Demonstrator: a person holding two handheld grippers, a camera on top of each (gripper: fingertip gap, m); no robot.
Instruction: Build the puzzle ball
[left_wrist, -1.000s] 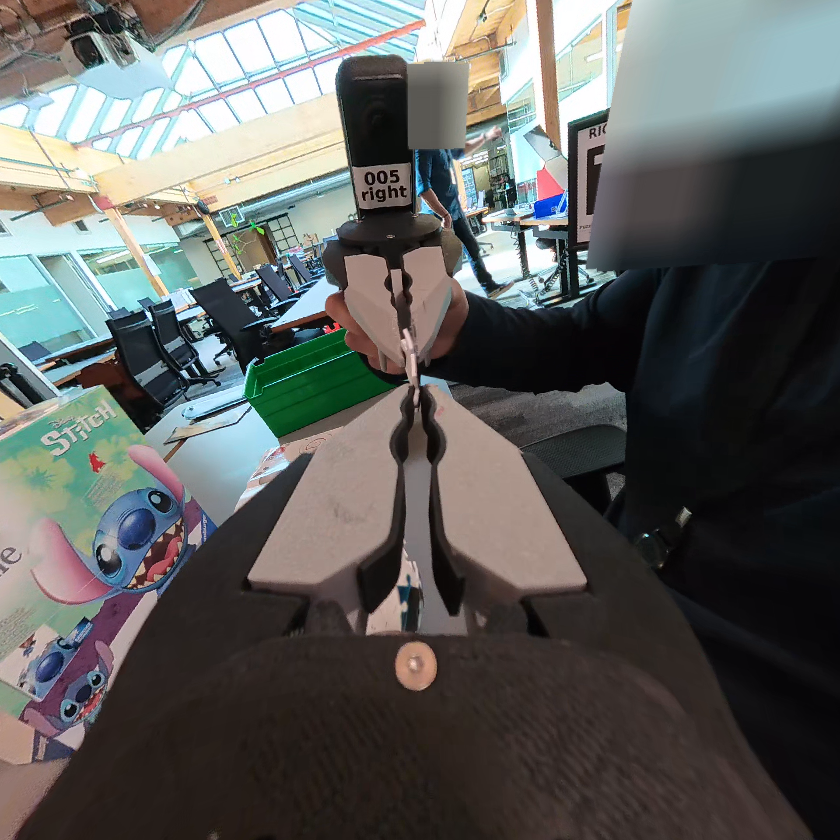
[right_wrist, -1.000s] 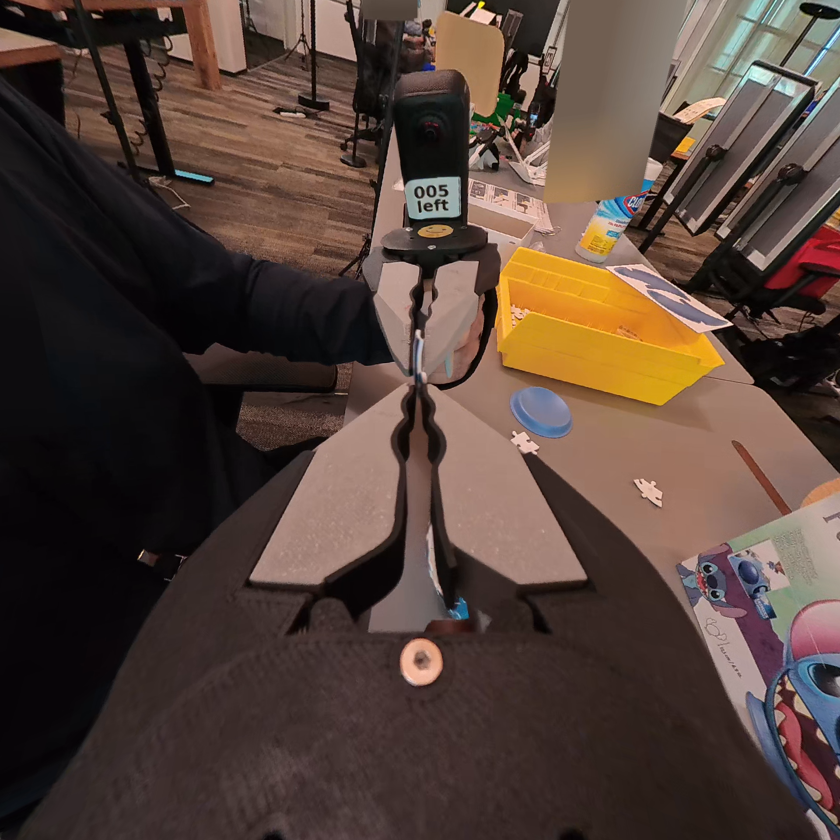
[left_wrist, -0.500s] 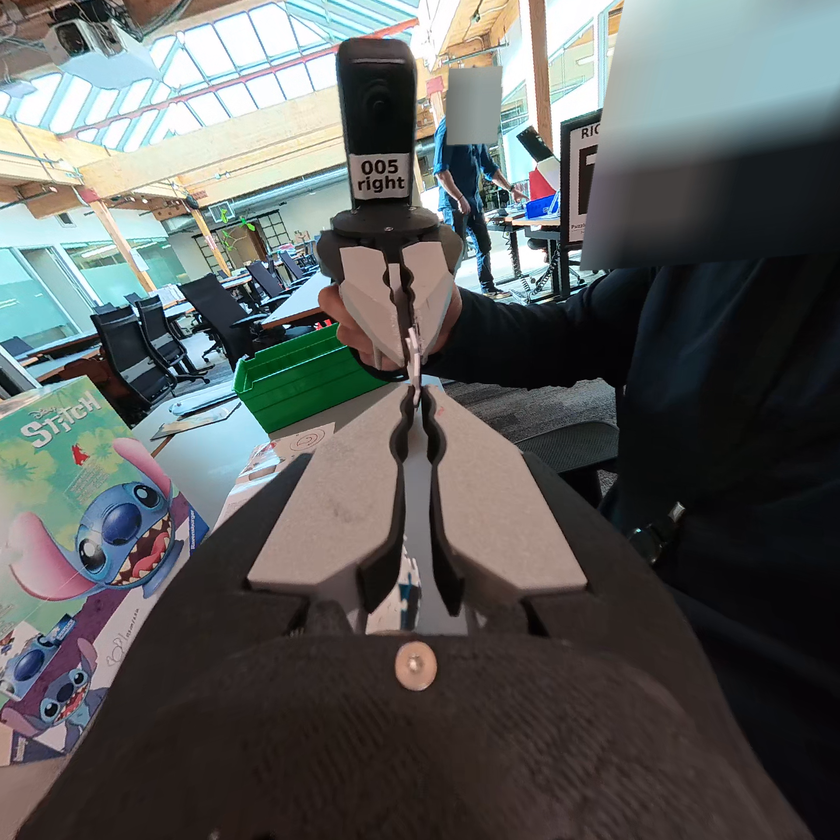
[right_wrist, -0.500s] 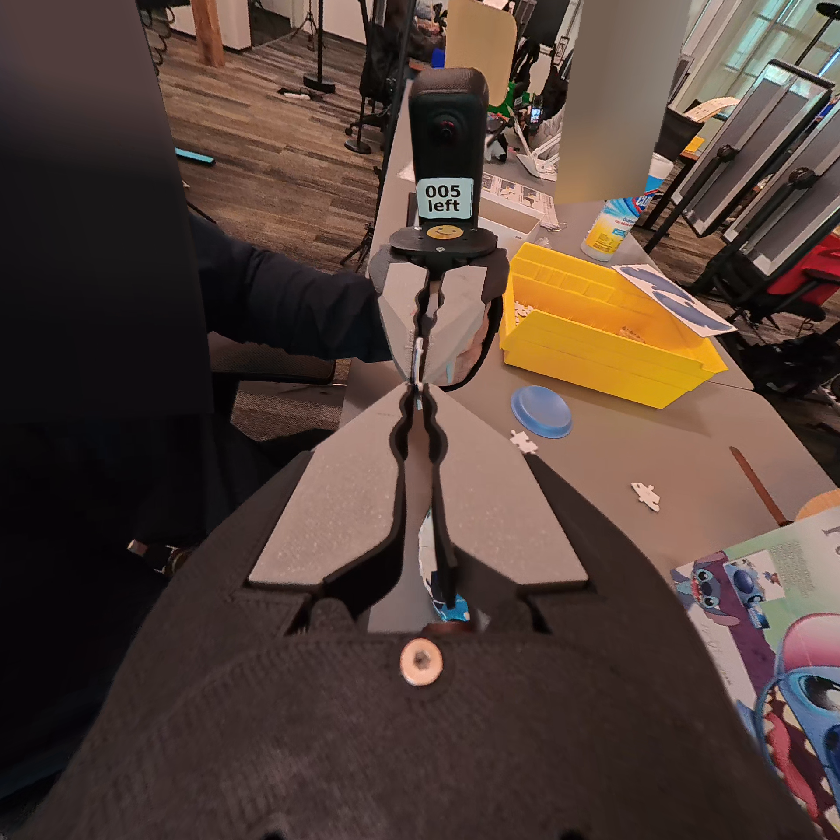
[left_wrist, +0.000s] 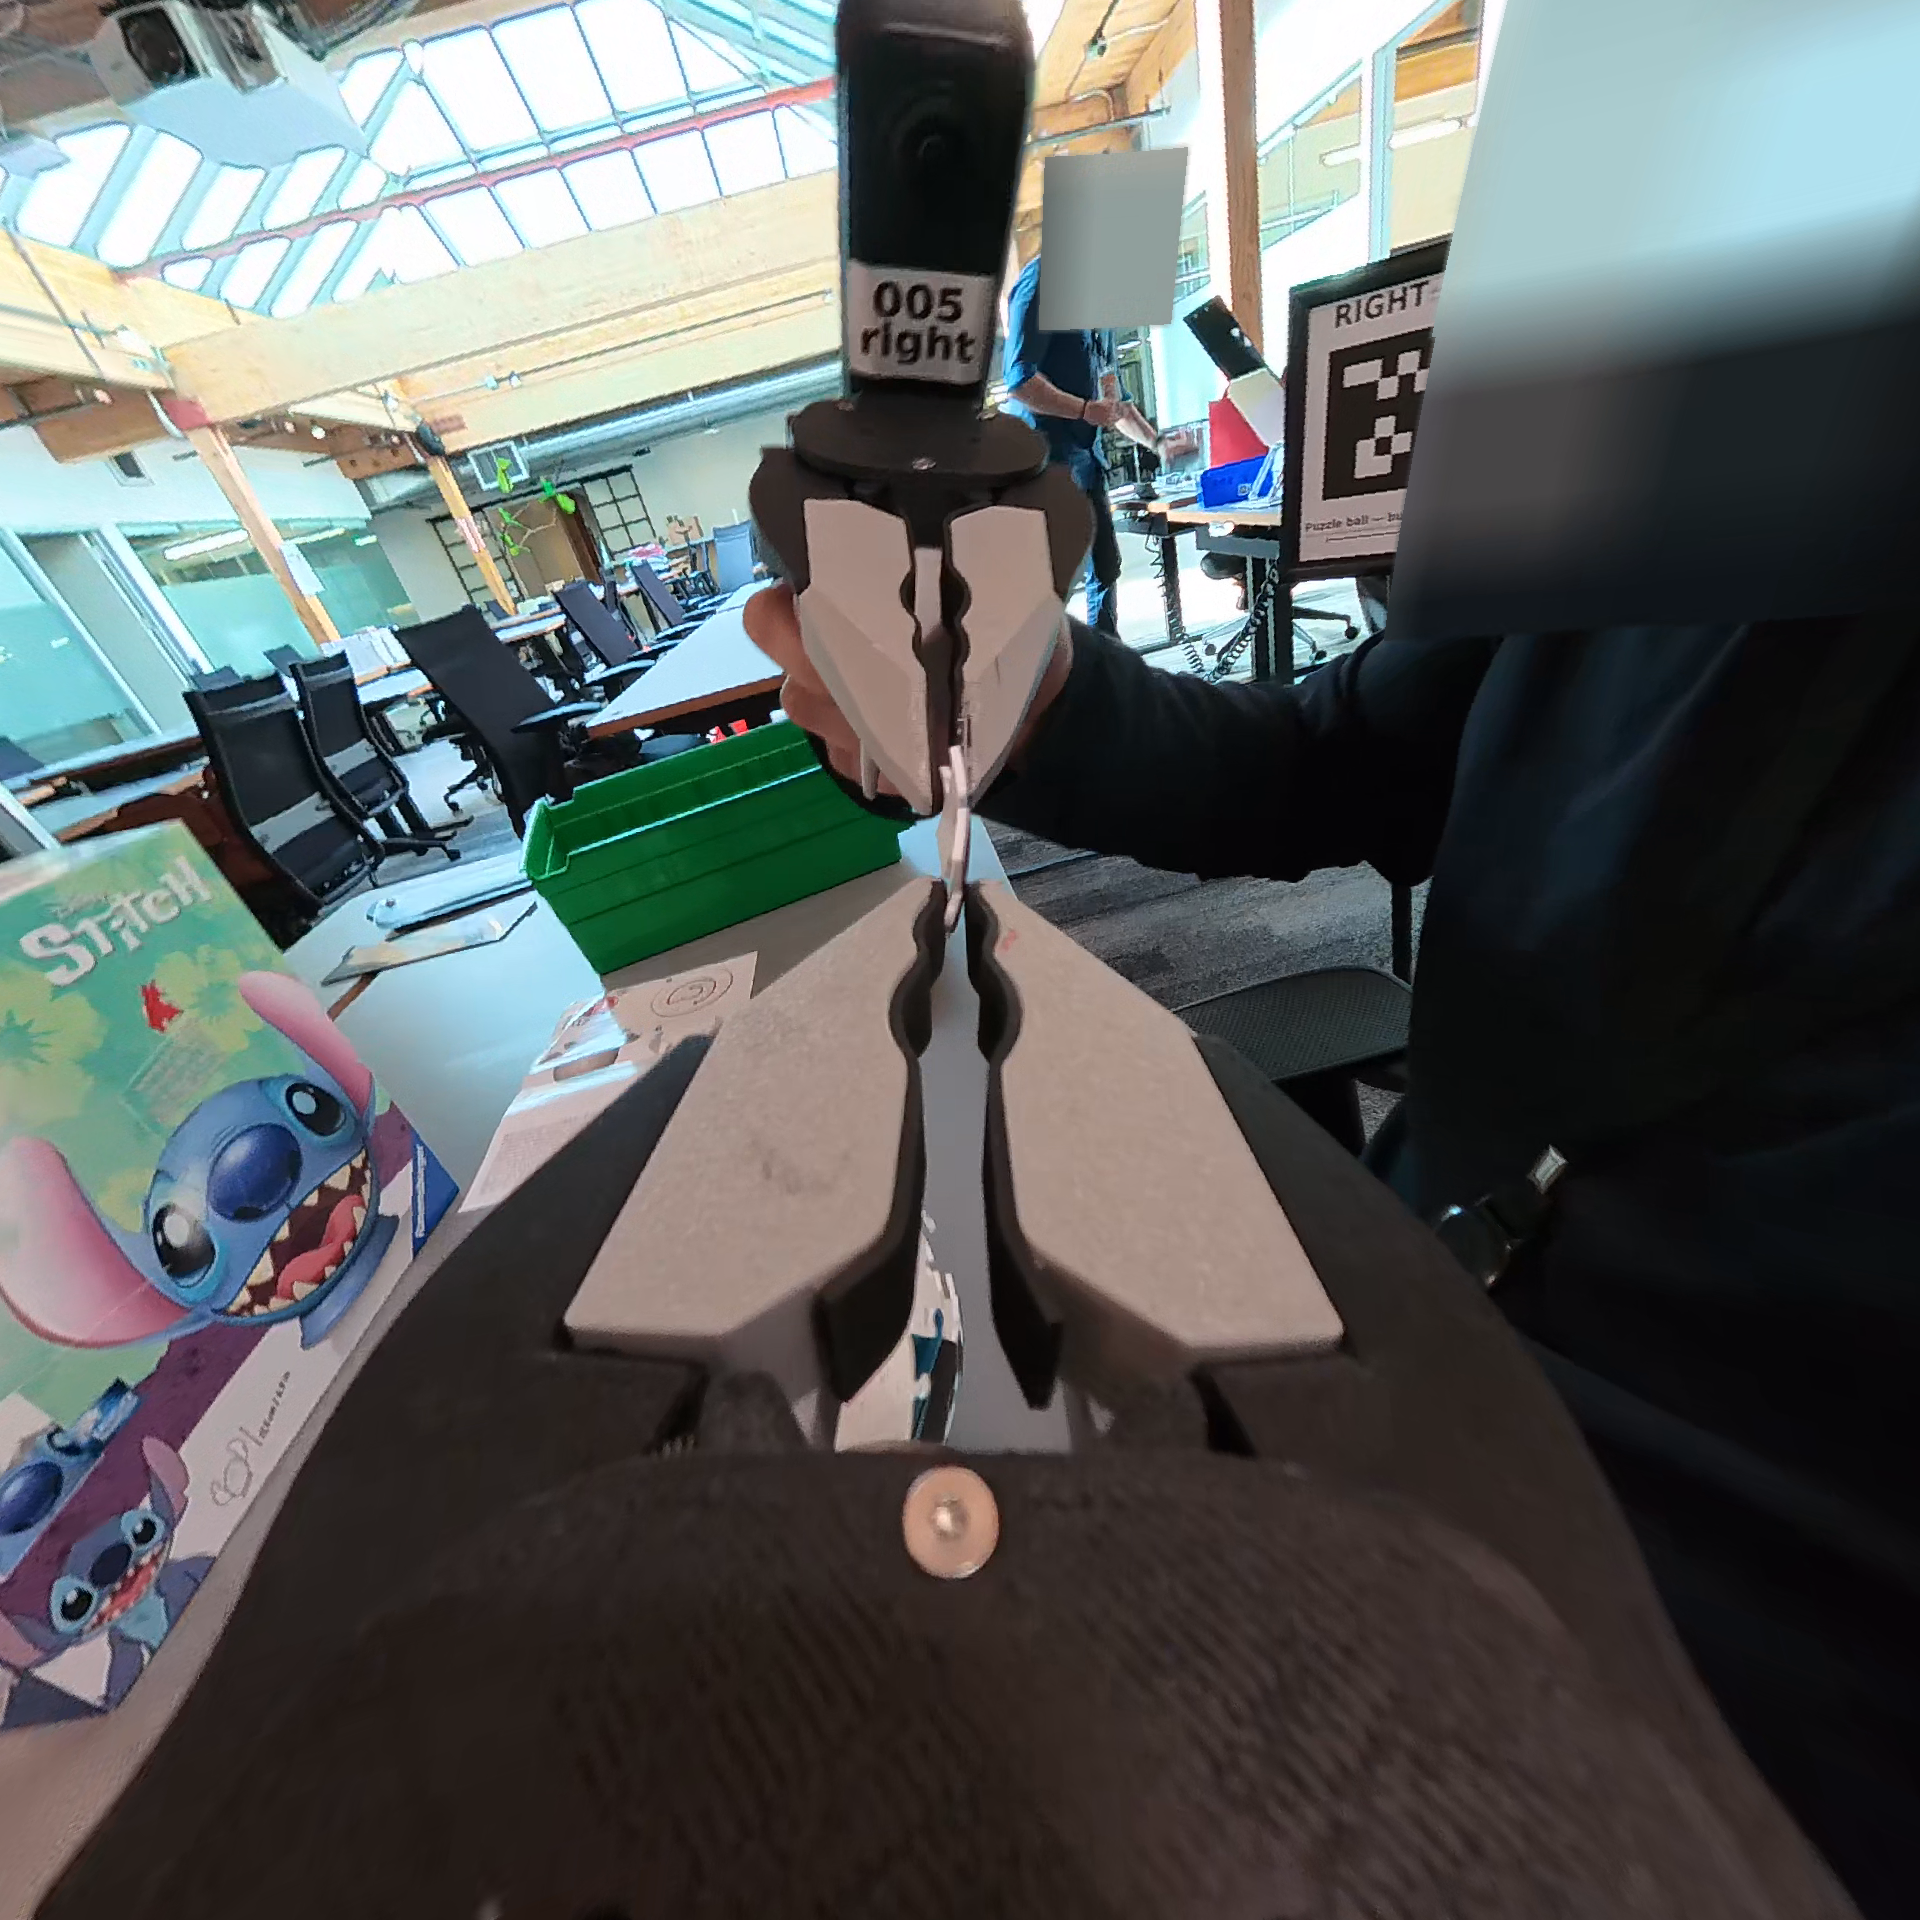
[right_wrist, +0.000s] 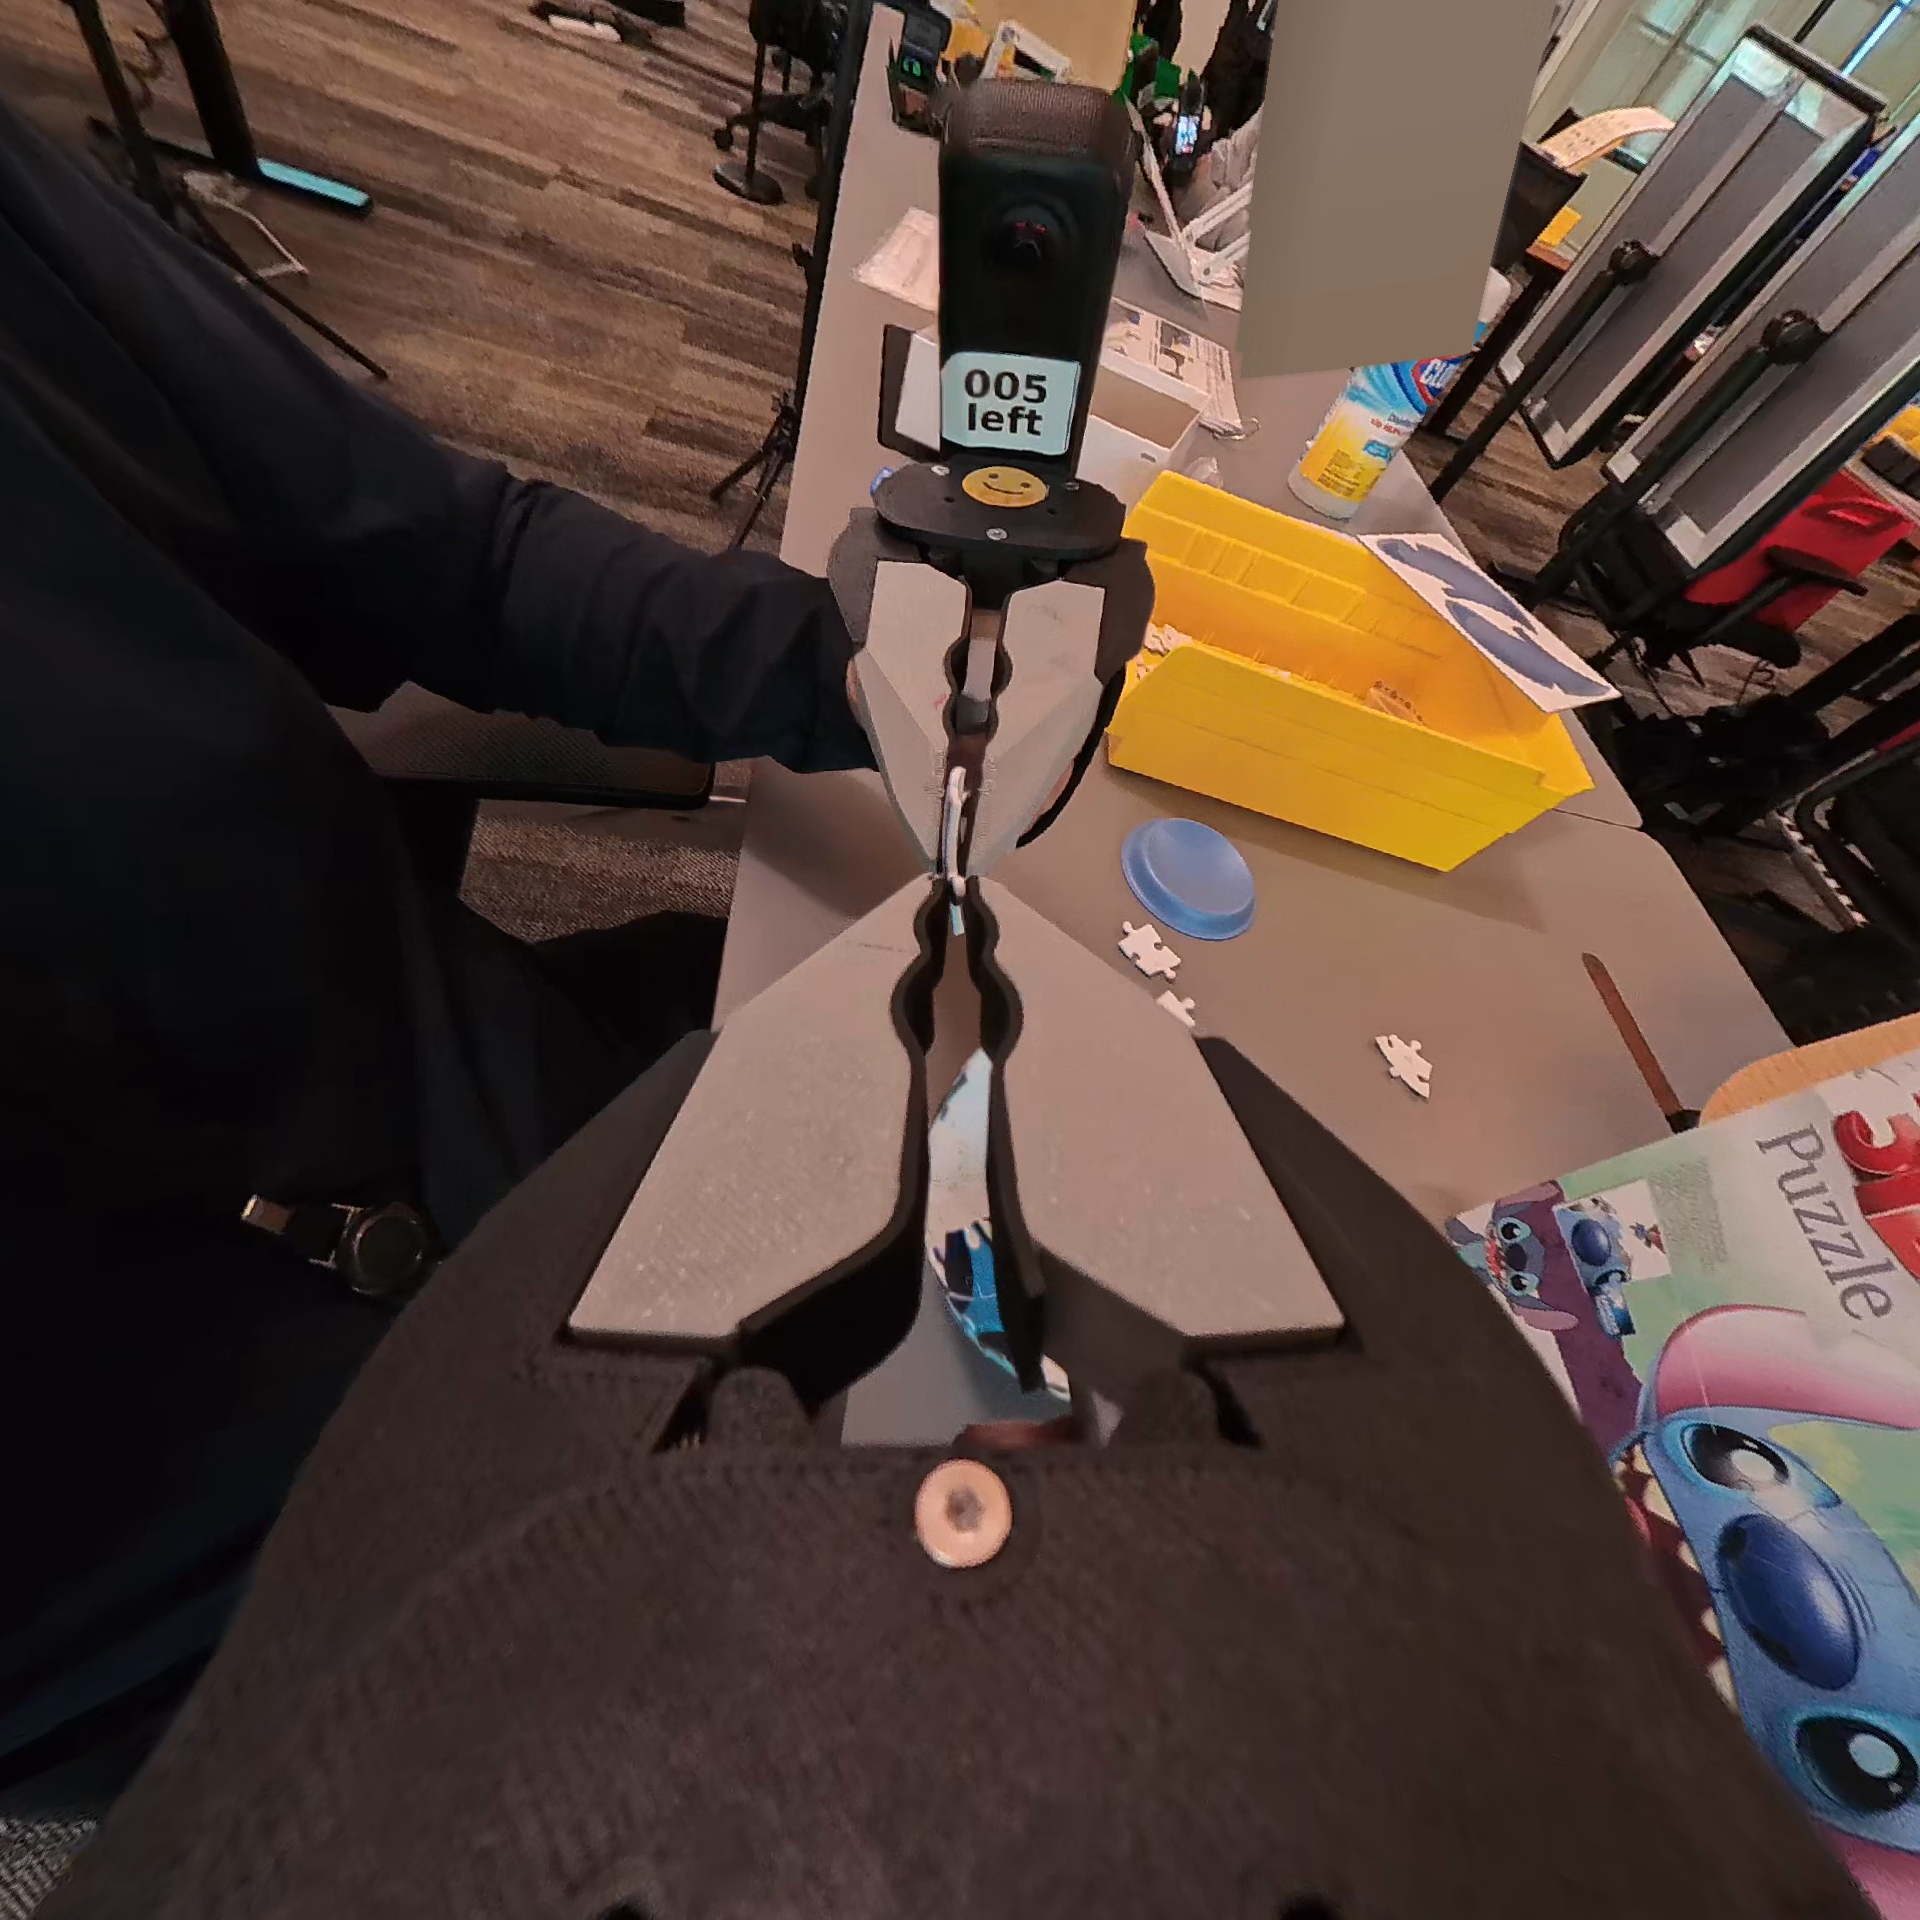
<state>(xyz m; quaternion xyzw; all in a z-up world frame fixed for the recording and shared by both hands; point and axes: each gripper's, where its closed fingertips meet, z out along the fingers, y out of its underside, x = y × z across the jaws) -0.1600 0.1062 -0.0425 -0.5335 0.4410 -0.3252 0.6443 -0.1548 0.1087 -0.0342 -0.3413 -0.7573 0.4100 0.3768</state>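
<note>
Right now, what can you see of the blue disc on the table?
The blue disc is a round, shallow, plastic-looking piece with a raised centre and a flat outer lip. It lies flat on the grey table, near the yellow bin, with a white puzzle piece close by. No gripper touches it.

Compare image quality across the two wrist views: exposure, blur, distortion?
Left wrist view: skylights blown out, backlit, the right gripper and puzzle piece still sharp; fisheye bends the beams. Right wrist view: even indoor light, no glare, the left gripper crisp, the yellow bin readable; edges stretched, own-gripper body soft near the frame bottom.
</note>
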